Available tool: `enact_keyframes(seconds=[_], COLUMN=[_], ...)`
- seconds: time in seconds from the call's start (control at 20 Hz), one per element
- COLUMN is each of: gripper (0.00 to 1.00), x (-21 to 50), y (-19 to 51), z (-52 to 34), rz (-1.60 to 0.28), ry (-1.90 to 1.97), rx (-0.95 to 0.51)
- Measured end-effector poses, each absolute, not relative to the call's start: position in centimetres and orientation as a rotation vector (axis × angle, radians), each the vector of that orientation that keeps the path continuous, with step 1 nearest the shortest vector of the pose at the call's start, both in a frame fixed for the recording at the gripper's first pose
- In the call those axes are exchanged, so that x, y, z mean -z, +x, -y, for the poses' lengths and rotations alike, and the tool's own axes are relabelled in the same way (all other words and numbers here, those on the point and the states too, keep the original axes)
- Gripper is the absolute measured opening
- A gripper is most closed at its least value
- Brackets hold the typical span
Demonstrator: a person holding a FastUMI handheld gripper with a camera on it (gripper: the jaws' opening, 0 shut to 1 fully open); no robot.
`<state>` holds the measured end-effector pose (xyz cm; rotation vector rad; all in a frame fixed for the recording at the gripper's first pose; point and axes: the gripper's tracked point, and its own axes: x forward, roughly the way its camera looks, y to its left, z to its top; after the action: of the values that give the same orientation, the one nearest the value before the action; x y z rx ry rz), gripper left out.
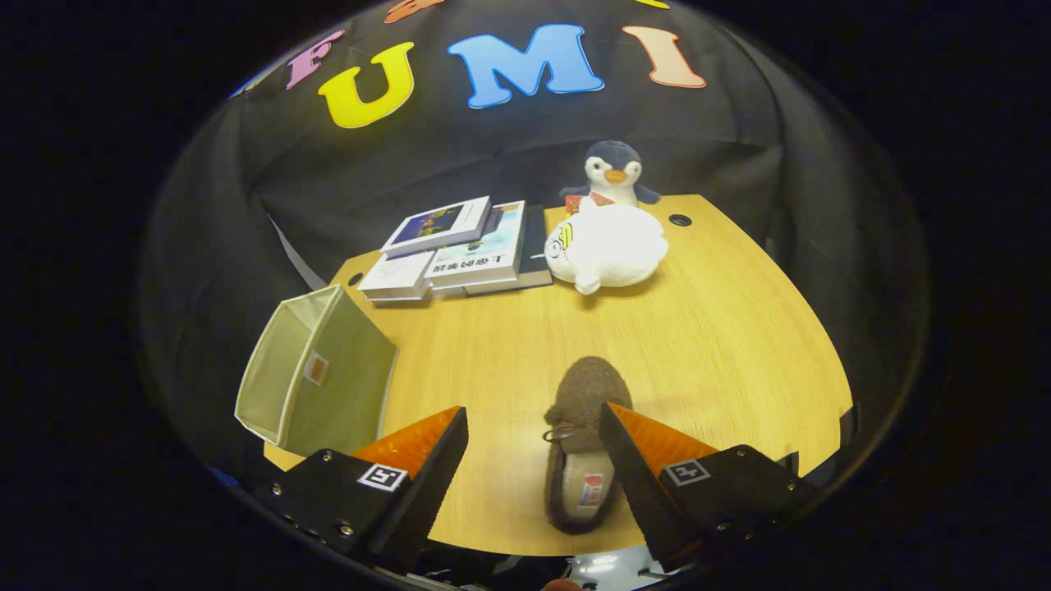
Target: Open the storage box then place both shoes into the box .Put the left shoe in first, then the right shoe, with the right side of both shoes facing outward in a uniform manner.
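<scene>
A brown fuzzy slipper (585, 410) with a small bow and a pale lining lies on the wooden table (722, 345), toe pointing away from me. It sits between my fingers, close against the right one. My gripper (534, 431) hovers above it, open, with nothing held. A pale green fabric storage box (316, 373) stands at the table's left edge, ahead and left of my left finger, its top open.
Several books (464, 246) are stacked at the back of the table. Beside them lie a white plush toy (608, 246) and, behind it, a penguin plush (614, 172). A round cable hole (680, 220) marks the far right corner.
</scene>
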<state>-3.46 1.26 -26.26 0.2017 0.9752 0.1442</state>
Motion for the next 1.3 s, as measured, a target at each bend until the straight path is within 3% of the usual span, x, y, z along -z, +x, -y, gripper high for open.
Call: enact_keyframes(seconds=[0.5, 0.8, 0.85, 1.05, 1.1, 1.15, 1.2, 1.3], gripper=[0.98, 0.95, 0.90, 0.51, 0.29, 0.24, 0.12, 0.12], x=[34.2, 38.1, 38.1, 38.4, 38.5, 38.5, 38.4, 37.9], y=[-6.9, -7.5, -7.5, -7.3, -7.3, -7.2, -7.2, -7.3], z=[4.8, 4.7, 4.3, 3.2, 3.6, 3.7, 3.6, 3.4], rz=[-1.124, -1.221, -1.231, -1.261, -1.269, -1.270, -1.280, -1.278], ry=[-0.015, 0.046, 0.082, 0.216, 0.228, 0.260, 0.288, 0.339], rx=[-0.070, -0.073, -0.073, -0.072, -0.057, -0.038, -0.029, -0.016])
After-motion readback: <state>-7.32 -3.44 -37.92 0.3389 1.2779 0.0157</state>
